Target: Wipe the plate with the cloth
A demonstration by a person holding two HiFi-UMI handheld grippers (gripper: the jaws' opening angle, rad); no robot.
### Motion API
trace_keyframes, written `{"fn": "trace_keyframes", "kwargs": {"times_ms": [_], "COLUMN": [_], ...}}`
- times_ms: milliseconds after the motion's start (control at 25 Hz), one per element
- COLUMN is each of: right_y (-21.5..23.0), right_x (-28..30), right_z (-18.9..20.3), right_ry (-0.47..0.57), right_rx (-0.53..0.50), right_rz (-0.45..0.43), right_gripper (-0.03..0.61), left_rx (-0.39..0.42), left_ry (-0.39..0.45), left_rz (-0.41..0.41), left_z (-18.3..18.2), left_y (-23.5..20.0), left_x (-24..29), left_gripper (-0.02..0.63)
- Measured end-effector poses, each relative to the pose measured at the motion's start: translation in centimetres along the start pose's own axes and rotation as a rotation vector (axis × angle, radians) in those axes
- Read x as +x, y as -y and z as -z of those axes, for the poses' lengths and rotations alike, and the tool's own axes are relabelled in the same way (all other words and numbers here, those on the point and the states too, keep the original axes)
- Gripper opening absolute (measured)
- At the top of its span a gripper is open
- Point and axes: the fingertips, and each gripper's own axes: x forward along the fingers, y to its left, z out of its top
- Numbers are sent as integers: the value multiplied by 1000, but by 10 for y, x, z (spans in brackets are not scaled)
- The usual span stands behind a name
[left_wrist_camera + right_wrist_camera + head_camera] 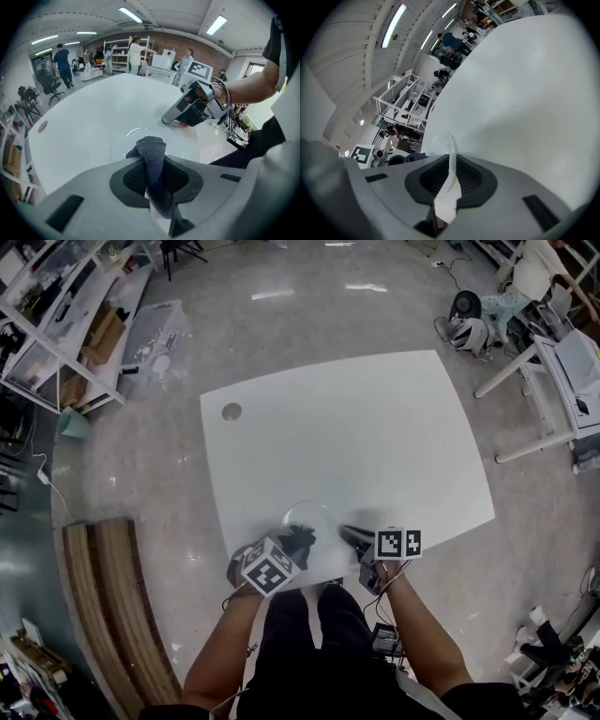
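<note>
A clear glass plate (pixel 307 521) lies near the front edge of the white table (pixel 356 437). My left gripper (pixel 298 542) is shut on a dark grey cloth (pixel 152 161), whose bunched end rests over the plate (pixel 140 143). My right gripper (pixel 349 534) is shut on the plate's rim (pixel 446 157), seen edge-on between the jaws in the right gripper view. In the left gripper view the right gripper (pixel 169 118) sits at the plate's far right side.
A round hole (pixel 232 412) marks the table's far left corner. A wooden bench (pixel 103 615) curves on the floor to the left. Shelving (pixel 66 324) and a clear bin (pixel 155 338) stand at back left; more desks (pixel 553 381) stand at right.
</note>
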Motion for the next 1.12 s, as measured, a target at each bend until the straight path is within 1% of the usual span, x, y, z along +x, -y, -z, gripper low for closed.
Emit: {"fn": "trace_keyframes", "kwargs": {"times_ms": [80,160,240,280,360,440,560,640,680,720,760,840,1000,1120], "right_y": [2,2,-4,-11,-31,-56,-97,-127,-140,-150,-157,-167,-182,-181], "right_x": [-7,-15,-27,-34,-50,-66,-91,-107,-113,-117,-120,-123,-125,-128], "right_z": [-6,-12,-18,-21,-27,-30,-27,-25,-24,-24,-23,-23,-19,-19], "right_ry": [20,45,85,111,166,211,261,303,325,342,353,360,356,363], "right_rx": [2,6,4,-5,-50,-138,-287,-382,-432,-479,-517,-560,-591,-589], "right_rz": [3,0,-33,-66,-151,-220,-299,-341,-349,-349,-344,-342,-381,-395], "right_gripper": [20,20,18,18,18,14,11,6,5,5,5,5,5,5], "left_rx": [4,1,-9,-20,-60,-111,-195,-259,-294,-325,-349,-361,-330,-321], "left_ry": [-6,5,41,74,184,330,566,719,783,829,853,851,822,815], "left_rz": [1,0,5,13,42,83,133,147,152,156,158,153,156,166], "left_z": [-1,-5,-13,-17,-29,-40,-54,-62,-63,-63,-62,-58,-54,-56], "left_y": [0,0,1,2,2,2,6,10,12,14,17,26,46,53], "left_x": [1,-3,-12,-18,-36,-60,-106,-138,-151,-160,-164,-163,-161,-158], "left_gripper": [54,54,54,54,54,54,54,54,54,54,54,54,54,54]}}
